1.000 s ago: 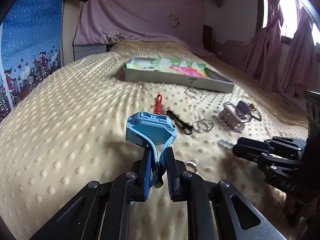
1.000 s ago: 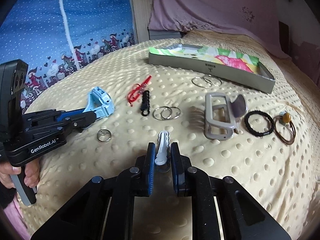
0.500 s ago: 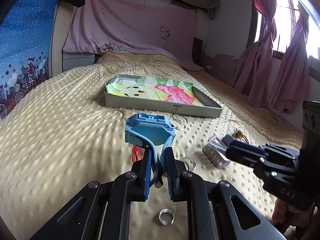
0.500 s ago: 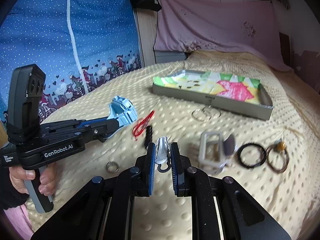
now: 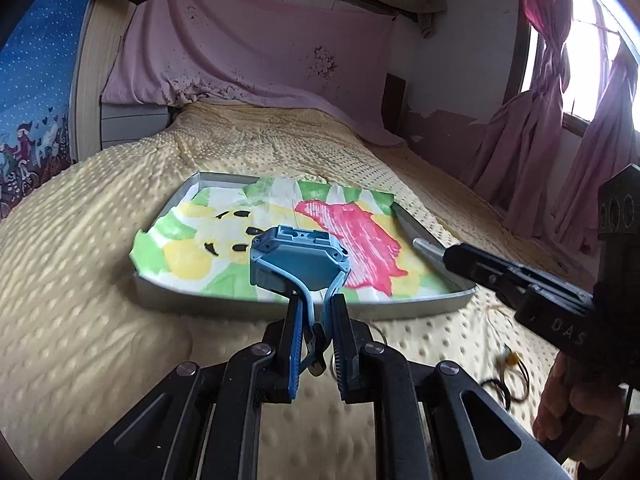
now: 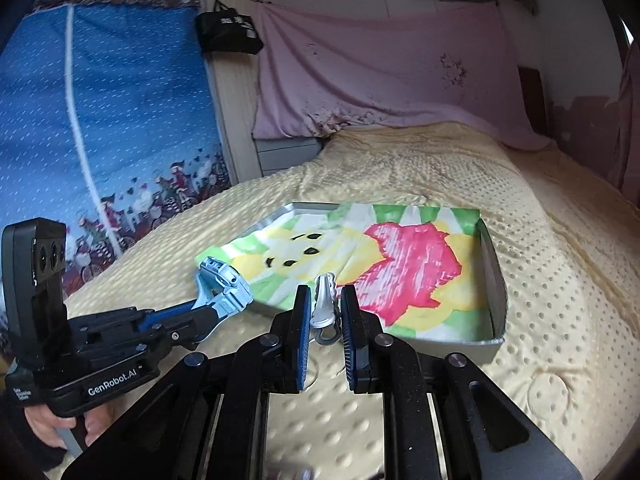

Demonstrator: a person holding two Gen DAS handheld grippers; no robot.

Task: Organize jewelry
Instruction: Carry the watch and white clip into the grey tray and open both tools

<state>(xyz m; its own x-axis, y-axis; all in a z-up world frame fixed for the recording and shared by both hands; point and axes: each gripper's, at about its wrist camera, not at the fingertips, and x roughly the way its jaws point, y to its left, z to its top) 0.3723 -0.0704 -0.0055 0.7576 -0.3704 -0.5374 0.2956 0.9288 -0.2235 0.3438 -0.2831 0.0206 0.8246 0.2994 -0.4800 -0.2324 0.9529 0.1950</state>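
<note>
My left gripper (image 5: 316, 312) is shut on the strap of a blue watch (image 5: 298, 264) and holds it in the air at the near edge of a grey tray (image 5: 224, 302) lined with bright green, yellow and pink paper. My right gripper (image 6: 325, 304) is shut on a small silver hair clip (image 6: 325, 300), also raised at the tray's near edge (image 6: 460, 346). In the right wrist view the left gripper (image 6: 188, 322) carries the watch (image 6: 222, 290) to the left of the tray. In the left wrist view the right gripper (image 5: 448, 258) reaches over the tray's right side.
The tray lies on a bed with a dotted cream blanket (image 5: 80, 300). Hair ties and rings (image 5: 506, 372) lie on the blanket near my right gripper, blurred. A pink cloth hangs behind the bed and pink curtains (image 5: 560, 140) hang at the right.
Both grippers have lifted off the blanket and moved forward to the tray, each still holding its item. The loose jewelry on the blanket has dropped out of view below.
</note>
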